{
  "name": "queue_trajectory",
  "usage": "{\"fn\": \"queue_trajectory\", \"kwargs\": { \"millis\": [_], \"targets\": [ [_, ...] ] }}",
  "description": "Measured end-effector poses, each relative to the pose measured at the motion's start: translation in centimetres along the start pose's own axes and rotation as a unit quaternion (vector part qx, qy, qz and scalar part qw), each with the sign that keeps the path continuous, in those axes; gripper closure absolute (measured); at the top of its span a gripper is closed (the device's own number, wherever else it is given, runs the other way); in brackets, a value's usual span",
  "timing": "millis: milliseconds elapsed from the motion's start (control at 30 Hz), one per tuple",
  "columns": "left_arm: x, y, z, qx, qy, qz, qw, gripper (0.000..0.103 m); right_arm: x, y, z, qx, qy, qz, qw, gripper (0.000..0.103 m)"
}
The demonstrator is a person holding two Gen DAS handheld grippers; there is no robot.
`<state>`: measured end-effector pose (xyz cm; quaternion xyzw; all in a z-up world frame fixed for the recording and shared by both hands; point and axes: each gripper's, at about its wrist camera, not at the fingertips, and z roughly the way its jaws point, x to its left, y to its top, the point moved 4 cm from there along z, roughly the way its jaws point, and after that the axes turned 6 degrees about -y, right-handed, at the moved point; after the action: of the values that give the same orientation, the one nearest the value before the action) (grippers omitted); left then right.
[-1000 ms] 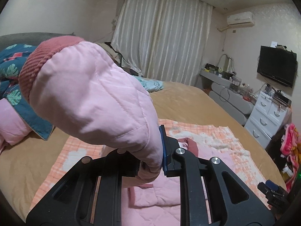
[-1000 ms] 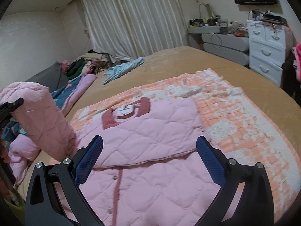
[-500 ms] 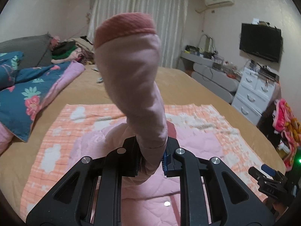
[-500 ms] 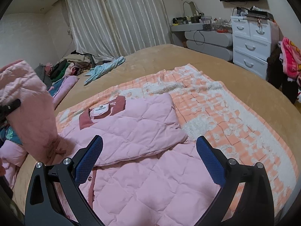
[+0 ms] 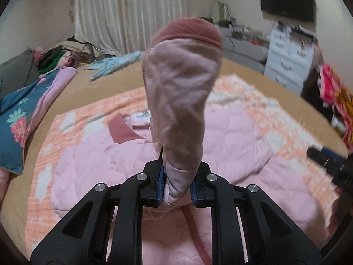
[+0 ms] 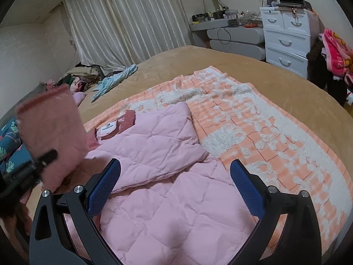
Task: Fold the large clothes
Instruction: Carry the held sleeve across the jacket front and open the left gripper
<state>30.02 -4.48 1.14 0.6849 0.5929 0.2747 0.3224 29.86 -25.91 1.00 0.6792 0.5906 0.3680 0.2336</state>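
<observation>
The jacket (image 6: 167,198) lies on a blanket (image 6: 275,132), which lies on the bed (image 6: 220,59) — one side folded over its front. Its sleeve (image 5: 181,101) stands up from the left gripper (image 5: 176,190), above the jacket's left part. The right gripper (image 6: 174,187) hangs over the jacket's near part. Drawers (image 6: 284,37) stand beyond the bed at right — a clothes pile (image 6: 83,75) at far left.

A matt, quilted pink cloth jacket (image 6: 167,176) with a ribbed knit cuff (image 5: 189,32) is being shown lying on a fuzzy orange-and-white blanket (image 6: 275,137). Matt black plastic with shiny metal screws is being displayed by the right gripper (image 6: 174,183), along with textured blue rubbery pads (image 6: 247,190). A plush tan bedcover (image 6: 231,59) is being seen beneath.
</observation>
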Motion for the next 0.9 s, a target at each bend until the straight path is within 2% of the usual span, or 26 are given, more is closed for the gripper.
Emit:
{"fn": "queue_trajectory", "kwargs": {
  "millis": [133,200,267,300,367,433,500,533,667,733,900],
  "targets": [
    [-1.6,-1.7,2.5,0.029,0.004,0.024,0.9993,0.088,-0.8,-0.1,0.5,0.004,-0.003,0.009,1.0,0.004],
    [-2.6,-2.5,3.5,0.039,0.006,0.046,0.9982,0.082,-1.3,-0.2,0.8,0.007,-0.005,0.013,1.0,0.004],
    [-3.7,-3.4,4.2,0.048,0.007,0.071,0.9963,0.07,-1.7,-0.3,1.1,0.011,-0.008,0.017,1.0,0.004],
    [-4.2,-3.7,4.5,0.054,0.004,0.079,0.9954,0.057,-1.9,-0.3,1.2,0.013,-0.007,0.02,1.0,0.004],
    [-5.1,-4.6,5.1,0.077,-0.006,0.095,0.9925,0.043,-2.1,-0.4,1.3,0.015,-0.006,0.024,1.0,0.004],
    [-6.2,-5.9,5.4,0.097,-0.01,0.126,0.9872,0.038,-2.2,-0.4,1.4,0.018,-0.004,0.026,0.999,0.004],
    [-6.7,-6.9,5.1,0.11,-0.02,0.144,0.9832,0.023,-2.1,-0.4,1.4,0.021,0.0,0.028,0.999,0.004],
    [-6.8,-7.3,4.7,0.118,-0.033,0.146,0.9817,0.021,-2.1,-0.5,1.4,0.024,0.006,0.029,0.999,0.004],
    [-5.7,-7.9,2.8,0.129,-0.073,0.12,0.9816,0.011,-1.1,-0.8,1.9,0.043,0.028,0.031,0.998,0.004],
    [-4.1,-7.7,1.8,0.126,-0.081,0.098,0.9838,0.01,0.1,-1.4,2.4,0.057,0.041,0.023,0.997,0.004],
    [1.3,-6.2,0.5,0.119,-0.058,0.028,0.9908,0.009,3.5,-3.2,4.0,0.095,0.076,0.013,0.993,0.004]
  ]
}}
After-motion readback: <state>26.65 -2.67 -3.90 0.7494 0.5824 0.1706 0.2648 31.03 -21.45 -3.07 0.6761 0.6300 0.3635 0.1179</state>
